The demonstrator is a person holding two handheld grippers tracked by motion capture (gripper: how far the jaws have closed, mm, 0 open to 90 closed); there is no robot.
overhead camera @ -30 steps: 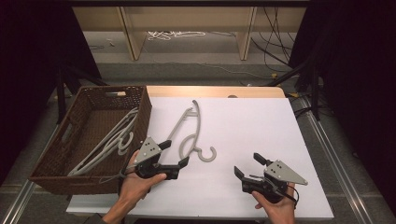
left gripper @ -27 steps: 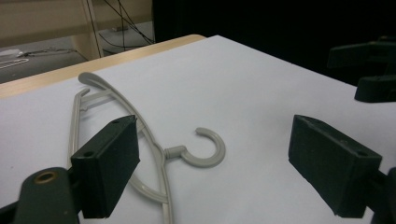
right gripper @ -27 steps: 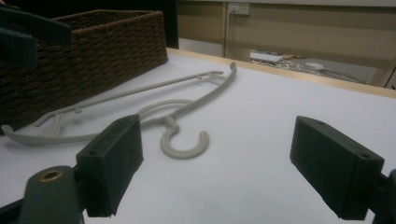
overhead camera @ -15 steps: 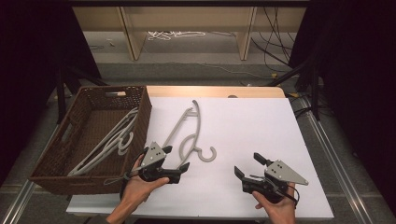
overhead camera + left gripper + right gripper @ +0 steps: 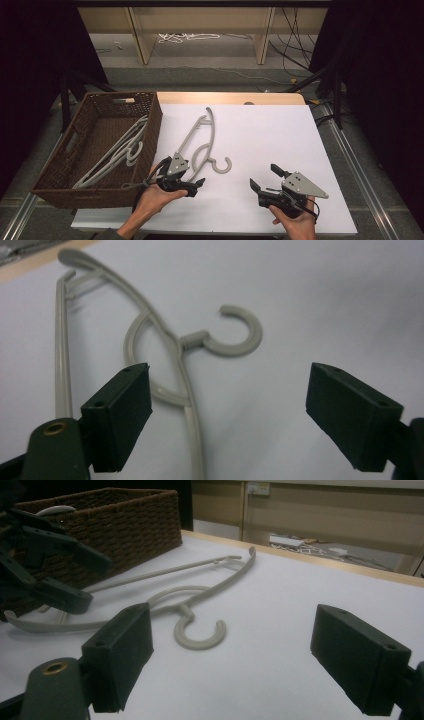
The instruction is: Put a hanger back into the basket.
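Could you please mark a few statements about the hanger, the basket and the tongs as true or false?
1. The hanger lies flat on the white table. True.
2. The left tongs are shut on the hanger. False: they are open, gripping nothing.
3. The basket holds more hangers. True.
4. The right tongs hold the hanger's hook. False: they are open, apart from it.
5. The basket stands right of the hanger. False: it stands left.

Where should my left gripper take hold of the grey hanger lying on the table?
Probably the near shoulder arm of the hanger, just below the neck loop. It is a thin bar lying flat, and the open left gripper already straddles it. Come straight down from above, keeping away from the hook.
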